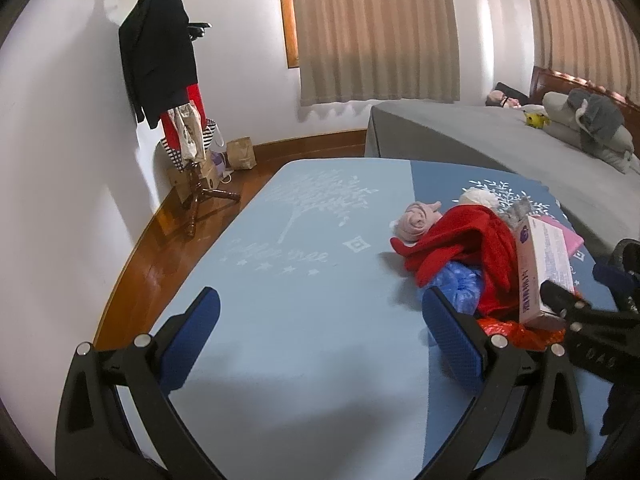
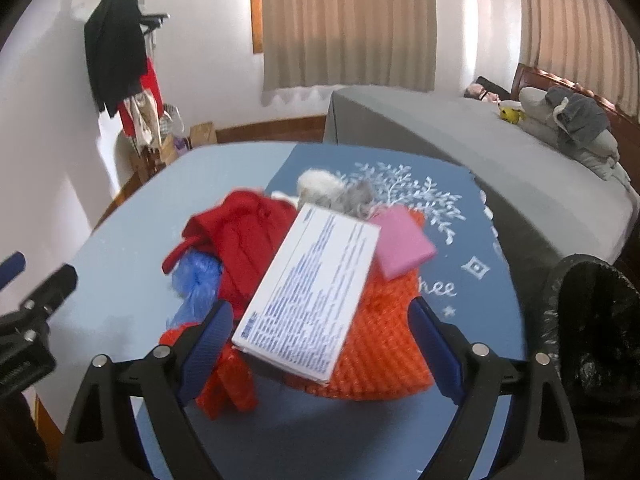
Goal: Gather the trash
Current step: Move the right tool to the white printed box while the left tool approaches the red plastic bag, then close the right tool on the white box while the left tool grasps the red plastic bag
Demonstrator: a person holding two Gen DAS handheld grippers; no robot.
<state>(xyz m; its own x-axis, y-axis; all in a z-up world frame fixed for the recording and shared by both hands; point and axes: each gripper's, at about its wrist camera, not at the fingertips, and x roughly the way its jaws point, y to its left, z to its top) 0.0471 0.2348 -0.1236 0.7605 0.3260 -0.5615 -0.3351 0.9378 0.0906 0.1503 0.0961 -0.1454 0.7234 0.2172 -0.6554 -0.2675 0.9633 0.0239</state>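
A pile lies on the blue table (image 1: 280,304). It holds a red knit garment (image 1: 464,248), a crumpled blue plastic bag (image 1: 460,284), a red plastic bag (image 2: 224,384), an orange knit piece (image 2: 384,344) and a pink box (image 2: 400,240). A white printed carton (image 2: 312,292) lies tilted on top, between the fingers of my right gripper (image 2: 320,344), which is open around it. It also shows in the left wrist view (image 1: 544,272). My left gripper (image 1: 320,340) is open and empty over bare table, left of the pile.
A black-lined trash bin (image 2: 596,320) stands at the right of the table. A grey bed (image 1: 500,144) with pillows lies behind. A coat rack (image 1: 168,72) with bags at its foot stands at the far left wall. Wooden floor (image 1: 168,256) shows left of the table.
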